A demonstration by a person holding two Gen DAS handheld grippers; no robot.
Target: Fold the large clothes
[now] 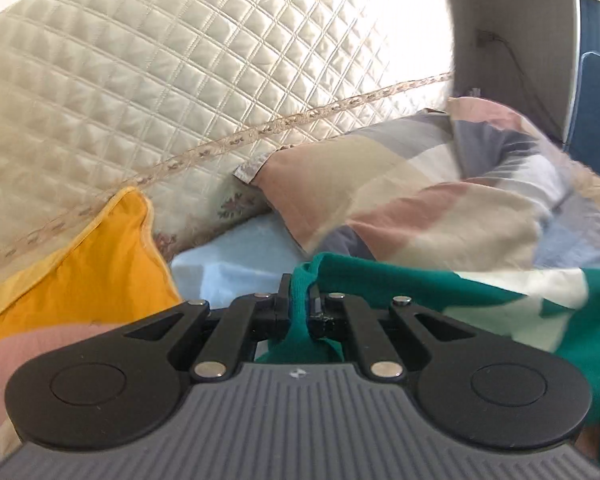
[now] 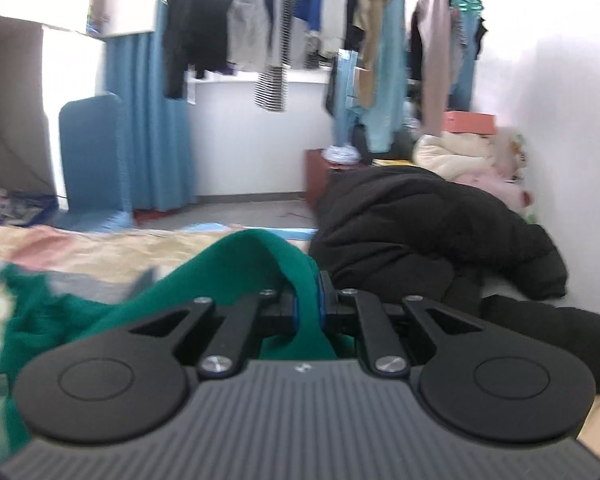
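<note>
Gripping green garment point(image 1: 500, 292) with both grippers, lifted over the bed.
Left gripper point(image 1: 300, 300) pinches a green fold tight; right gripper point(image 2: 307, 300) clamps another. Beyond: yellow pillow point(image 1: 92, 264), patchwork quilt point(image 1: 412, 200) by the headboard point(image 1: 160, 80), black coat point(image 2: 420, 232).

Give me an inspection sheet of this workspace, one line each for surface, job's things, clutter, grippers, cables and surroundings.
Surface: bed with light blue sheet and a pastel checked quilt.
Job's things: green and white garment, lifted off the bed, blurred.
Clutter: yellow pillow; black padded coat heaped on the bed.
Grippers: left gripper shut on the garment; right gripper shut on another part of it.
Cables: a dark cable runs down the wall near the headboard.
Surroundings: quilted cream headboard; blue curtain; hanging clothes by the window.
</note>
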